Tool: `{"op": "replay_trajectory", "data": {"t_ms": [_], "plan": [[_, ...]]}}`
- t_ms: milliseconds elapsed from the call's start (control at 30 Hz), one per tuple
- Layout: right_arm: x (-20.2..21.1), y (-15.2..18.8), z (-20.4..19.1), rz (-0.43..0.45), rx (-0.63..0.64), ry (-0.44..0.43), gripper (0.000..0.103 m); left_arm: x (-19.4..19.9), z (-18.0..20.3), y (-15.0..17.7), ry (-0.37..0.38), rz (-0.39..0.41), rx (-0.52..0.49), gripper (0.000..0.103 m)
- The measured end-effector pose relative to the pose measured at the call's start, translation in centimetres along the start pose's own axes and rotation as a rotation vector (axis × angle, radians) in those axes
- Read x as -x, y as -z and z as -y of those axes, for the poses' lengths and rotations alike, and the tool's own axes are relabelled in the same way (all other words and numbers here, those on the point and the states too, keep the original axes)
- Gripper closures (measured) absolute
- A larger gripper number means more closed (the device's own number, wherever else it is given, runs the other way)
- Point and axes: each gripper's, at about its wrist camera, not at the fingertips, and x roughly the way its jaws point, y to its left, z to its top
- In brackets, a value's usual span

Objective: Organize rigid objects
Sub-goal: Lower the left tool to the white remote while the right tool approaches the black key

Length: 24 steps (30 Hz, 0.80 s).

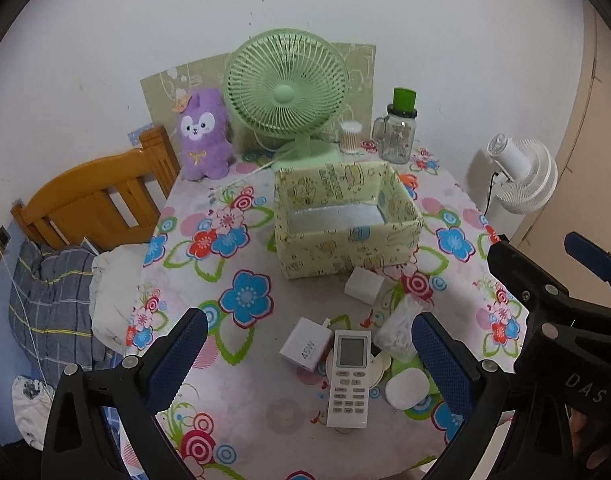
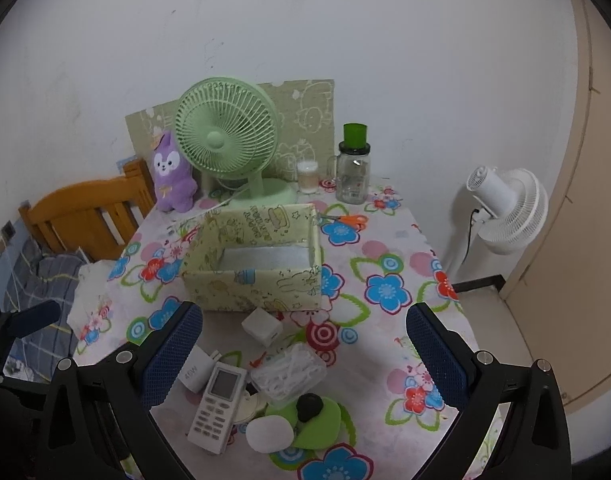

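White remote (image 1: 348,378) flat on floral cloth, perhaps screen-up; both grippers (image 1: 309,354) (image 2: 303,350) wide apart, empty.

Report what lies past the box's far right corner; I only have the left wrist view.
Observer: Orange-handled scissors lie flat on the tablecloth, just beyond the far right corner of the box.
Operator: Check what is hidden right of the remote.
Observer: A small black round object sits on a green flat piece.
Operator: Confirm the right gripper's state.
Observer: The right gripper is open and holds nothing.
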Motion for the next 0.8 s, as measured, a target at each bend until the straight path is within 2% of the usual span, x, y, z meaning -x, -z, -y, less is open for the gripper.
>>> {"op": "replay_trajectory", "data": {"t_ms": [233,500,800], "plan": [[-2.4,2.4,0.0,-0.033,0.002,-0.005,0.0,-2.7,0.1,2.2,0.023,-0.036,0.027,0.0],[-5.5,4.8,0.5,-0.099,0.017,0.028,0.003,-6.5,0.7,4.0,0.042,-0.091,0.03,0.0],[-9.0,6.7,1.2,-0.134,0.038,0.056,0.005,-10.7,2.2,5.5,0.065,-0.138,0.033,0.001]]}}
